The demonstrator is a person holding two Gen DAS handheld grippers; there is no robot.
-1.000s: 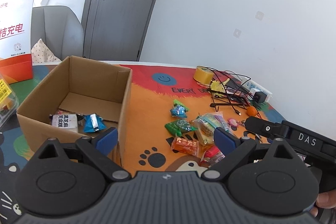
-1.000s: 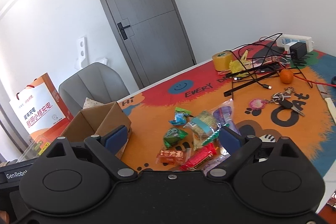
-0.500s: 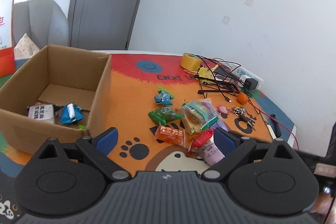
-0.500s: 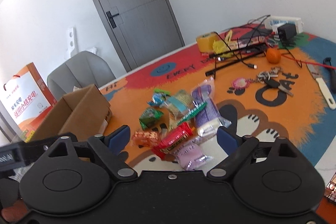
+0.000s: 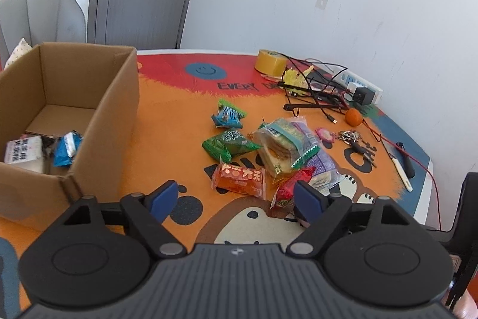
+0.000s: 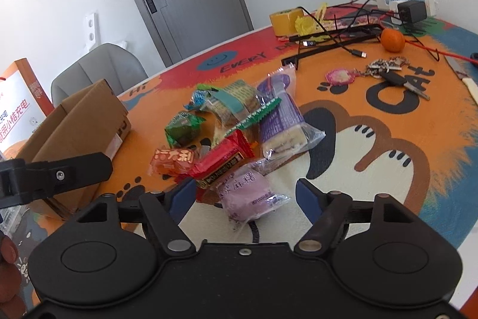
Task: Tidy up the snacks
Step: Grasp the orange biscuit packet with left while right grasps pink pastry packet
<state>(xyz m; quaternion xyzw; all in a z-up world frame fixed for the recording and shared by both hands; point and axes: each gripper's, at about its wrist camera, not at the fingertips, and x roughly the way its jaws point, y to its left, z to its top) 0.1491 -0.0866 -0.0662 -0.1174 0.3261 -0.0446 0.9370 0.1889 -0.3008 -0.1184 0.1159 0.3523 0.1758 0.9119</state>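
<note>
Both of my hand-held grippers have dropped toward the snack pile since a second ago, the right hand-held gripper (image 6: 246, 196) closing around the untouched purple packet (image 6: 249, 195), the left hand-held gripper (image 5: 236, 201) closing on nothing short of the orange packet (image 5: 239, 179), two snacks lying boxed in the cardboard box (image 5: 98, 121) to its left and most still loose on the surface (image 5: 179, 115).

The left gripper (image 5: 236, 201) points down at a slant. Its two blue pads (image 5: 162, 199) stand apart and its jaws are closing. Nothing is pressed between them.

The right gripper (image 6: 246, 198) also points down at a slant. Its blue pads (image 6: 309, 201) stand apart too, and its jaws are closing. A soft purple packet (image 6: 249, 198) lies in the gap, but the pads do not squeeze it.

In the right wrist view, the left gripper shows as a black bar at the left edge. A bit of a hand (image 6: 7, 256) shows below it.
</note>
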